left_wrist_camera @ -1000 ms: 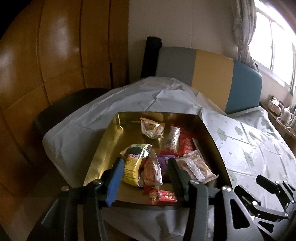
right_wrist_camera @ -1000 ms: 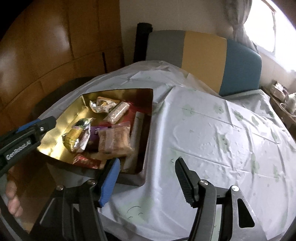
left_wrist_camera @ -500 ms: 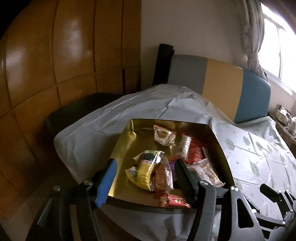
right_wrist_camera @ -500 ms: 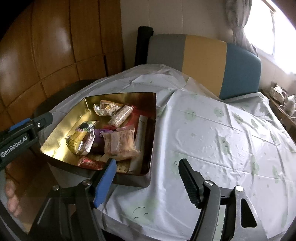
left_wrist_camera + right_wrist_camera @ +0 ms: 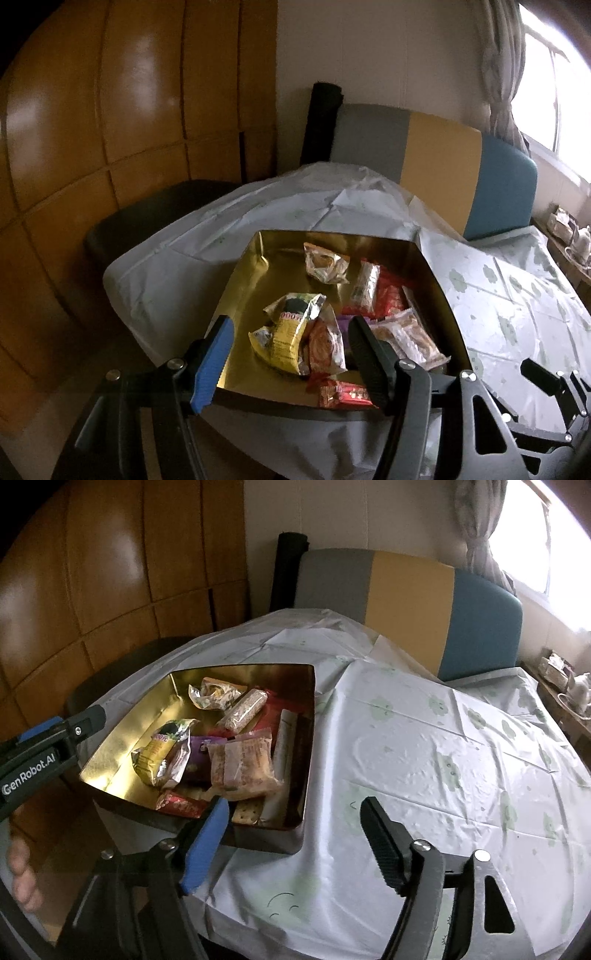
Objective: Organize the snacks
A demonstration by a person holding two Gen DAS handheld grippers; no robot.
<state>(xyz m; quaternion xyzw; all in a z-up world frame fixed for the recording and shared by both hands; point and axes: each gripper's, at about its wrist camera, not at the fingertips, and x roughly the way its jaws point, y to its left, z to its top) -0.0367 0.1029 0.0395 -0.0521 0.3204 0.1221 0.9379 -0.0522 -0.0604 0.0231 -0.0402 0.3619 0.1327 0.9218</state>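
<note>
A gold-lined box (image 5: 332, 236) (image 5: 240, 668) sits at the table's near left corner and holds several snacks. Among them are a yellow packet (image 5: 288, 339) (image 5: 159, 753), a clear biscuit pack (image 5: 406, 339) (image 5: 243, 764), a red bar (image 5: 347, 393), a cereal bar (image 5: 245, 709) and a silvery packet (image 5: 325, 262). My left gripper (image 5: 291, 325) hovers open over the box's near edge, with the yellow packet lying loose beyond its fingers. To the right of the box, my right gripper (image 5: 295, 805) hangs above the box's near right corner and the cloth. Its jaws are opening, with nothing between them.
A white tablecloth with green prints (image 5: 443, 757) covers the table. Behind it stands a chair with a grey, yellow and blue back (image 5: 406, 602), and a dark chair (image 5: 155, 214) stands at the left by the wooden wall panels. A hand (image 5: 22, 878) shows at the lower left.
Both grippers' jaws have spread wider. The left gripper has drawn back slightly from the yellow packet, which stays in the box. The snacks have not shifted.
</note>
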